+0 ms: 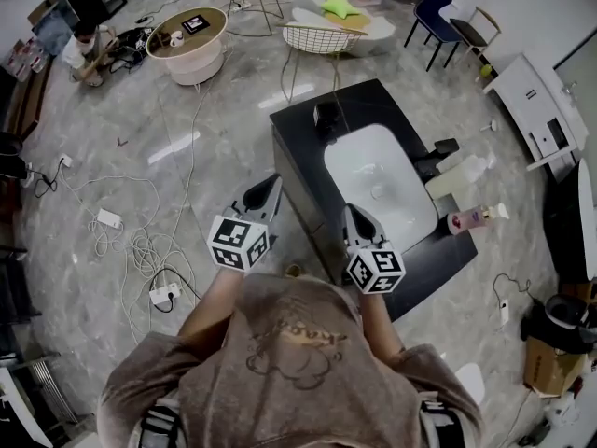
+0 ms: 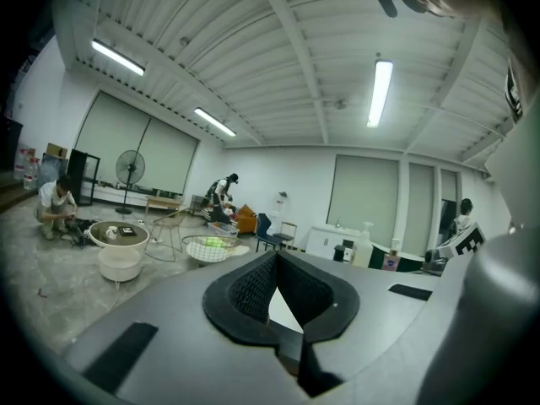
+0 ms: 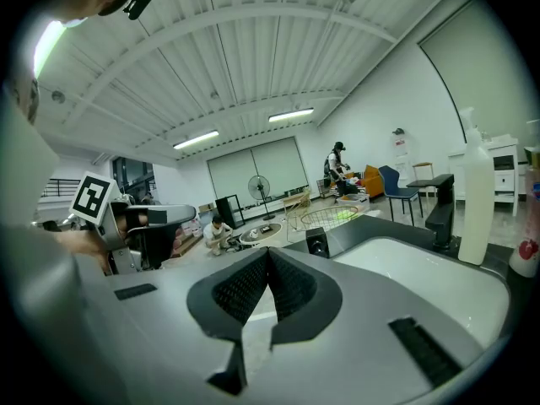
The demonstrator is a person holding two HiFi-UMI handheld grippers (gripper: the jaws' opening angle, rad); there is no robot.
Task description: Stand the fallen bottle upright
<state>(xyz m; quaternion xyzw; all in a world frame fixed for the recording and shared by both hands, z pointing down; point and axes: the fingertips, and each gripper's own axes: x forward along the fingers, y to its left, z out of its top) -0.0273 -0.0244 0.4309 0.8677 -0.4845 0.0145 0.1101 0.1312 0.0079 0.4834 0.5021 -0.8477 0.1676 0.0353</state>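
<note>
A black counter [image 1: 303, 133] holds a white sink [image 1: 373, 161] with a black faucet [image 1: 437, 153]. Beside the faucet are a white pump bottle [image 1: 459, 174] and a pink pump bottle [image 1: 471, 217]. In the right gripper view the white bottle [image 3: 474, 201] stands upright, and the pink bottle [image 3: 528, 256] is cut by the frame edge. I see no bottle clearly lying down. My right gripper [image 1: 359, 220] is shut and empty over the counter's near edge. My left gripper [image 1: 265, 192] is shut and empty, over the floor just left of the counter.
A small black box [image 1: 326, 115] sits at the counter's far corner. Cables and power strips [image 1: 140, 250] lie on the floor to the left. Beyond stand a round table [image 1: 189, 40] and a wire chair [image 1: 317, 37]. A cardboard box [image 1: 550, 362] is at the right.
</note>
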